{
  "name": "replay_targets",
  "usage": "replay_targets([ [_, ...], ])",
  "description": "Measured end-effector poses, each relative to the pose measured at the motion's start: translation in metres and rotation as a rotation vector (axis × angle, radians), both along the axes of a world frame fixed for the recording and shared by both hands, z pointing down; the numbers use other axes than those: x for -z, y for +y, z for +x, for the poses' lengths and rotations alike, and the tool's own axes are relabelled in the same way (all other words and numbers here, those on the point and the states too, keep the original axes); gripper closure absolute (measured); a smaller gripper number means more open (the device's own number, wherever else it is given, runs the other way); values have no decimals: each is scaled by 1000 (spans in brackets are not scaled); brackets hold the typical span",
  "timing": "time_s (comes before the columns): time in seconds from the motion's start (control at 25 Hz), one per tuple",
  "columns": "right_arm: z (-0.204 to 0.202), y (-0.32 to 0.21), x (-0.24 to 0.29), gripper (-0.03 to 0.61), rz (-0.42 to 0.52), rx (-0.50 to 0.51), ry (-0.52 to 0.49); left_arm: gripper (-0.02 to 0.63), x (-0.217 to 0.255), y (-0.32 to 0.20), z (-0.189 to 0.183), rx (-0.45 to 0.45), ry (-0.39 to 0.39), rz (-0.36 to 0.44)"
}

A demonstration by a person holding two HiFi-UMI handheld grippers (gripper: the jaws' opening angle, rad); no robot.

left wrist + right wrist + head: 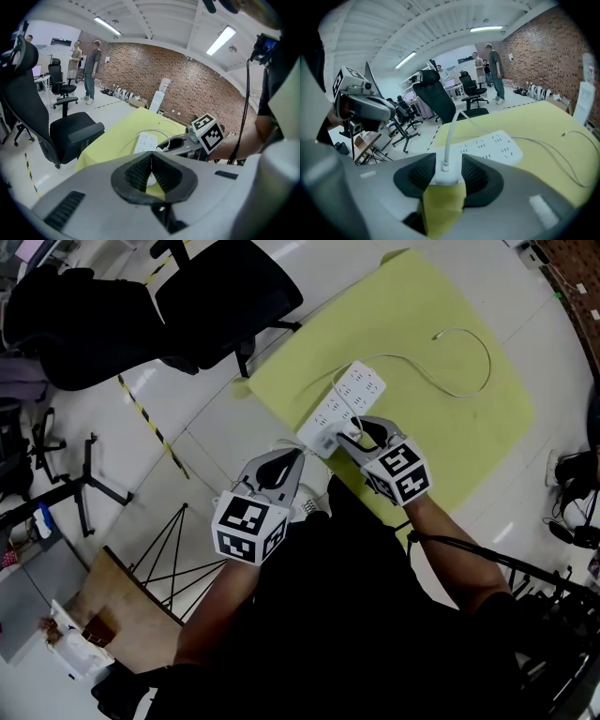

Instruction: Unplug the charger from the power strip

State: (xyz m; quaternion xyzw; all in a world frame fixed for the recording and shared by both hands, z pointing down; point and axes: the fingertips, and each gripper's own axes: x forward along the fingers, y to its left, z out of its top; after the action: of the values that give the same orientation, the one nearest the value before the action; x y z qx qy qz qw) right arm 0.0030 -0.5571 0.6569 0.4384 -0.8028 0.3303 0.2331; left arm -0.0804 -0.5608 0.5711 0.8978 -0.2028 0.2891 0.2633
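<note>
A white power strip (354, 392) (490, 146) lies on a yellow cloth (422, 324). At its near end stands the white charger (447, 174), its thin cable (473, 371) looping off over the cloth. My right gripper (347, 434) (446, 171) is shut on the charger, both ribbed pads against its sides. Whether the prongs sit in the strip is hidden. My left gripper (298, 457) (151, 169) hovers just left of the strip's near end, shut with nothing between the pads. In the left gripper view the right gripper (165, 147) is beside the strip (146, 140).
Black office chairs (202, 296) (65, 133) stand beyond the cloth's left edge. Black-and-yellow floor tape (150, 423) runs nearby. A wooden piece (122, 615) and black stand legs (173, 549) are at lower left. People (92, 70) (494, 65) stand far off.
</note>
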Motion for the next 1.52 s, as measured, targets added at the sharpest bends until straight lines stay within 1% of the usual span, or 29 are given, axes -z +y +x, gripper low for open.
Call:
replay_targets([
  [0.16, -3, 0, -3, 436, -15, 14, 9, 606, -1, 1, -1, 4, -4, -5],
  [0.4, -6, 2, -4, 441, -12, 16, 24, 606, -1, 4, -3, -1, -3, -3],
  [0.64, -1, -1, 11, 442, 39, -17, 21, 606, 4, 8, -2, -11, 5, 7],
  [0.76, 16, -2, 18, 442, 55, -84, -2, 606, 6, 9, -2, -13, 8, 14],
  [0.84, 36, -1, 19, 442, 48, -162, -30, 606, 8, 10, -1, -16, 10, 19],
  [1.0, 87, 5, 15, 442, 16, -329, -61, 606, 13, 11, -1, -16, 15, 29],
  [1.16, 135, 16, 5, 442, -17, -480, -88, 606, 17, 7, -8, 3, 17, 40],
  [1.28, 160, 25, -8, 442, -73, -586, -164, 606, 20, 8, -9, 9, 23, 46],
  [1.36, 164, 32, -17, 442, -125, -607, -229, 606, 24, 9, -8, 10, 35, 58],
  [1.44, 160, 38, -24, 440, -169, -605, -279, 606, 29, 10, -8, 12, 46, 69],
  [1.52, 157, 41, -28, 440, -182, -612, -297, 606, 33, 10, -9, 14, 50, 75],
])
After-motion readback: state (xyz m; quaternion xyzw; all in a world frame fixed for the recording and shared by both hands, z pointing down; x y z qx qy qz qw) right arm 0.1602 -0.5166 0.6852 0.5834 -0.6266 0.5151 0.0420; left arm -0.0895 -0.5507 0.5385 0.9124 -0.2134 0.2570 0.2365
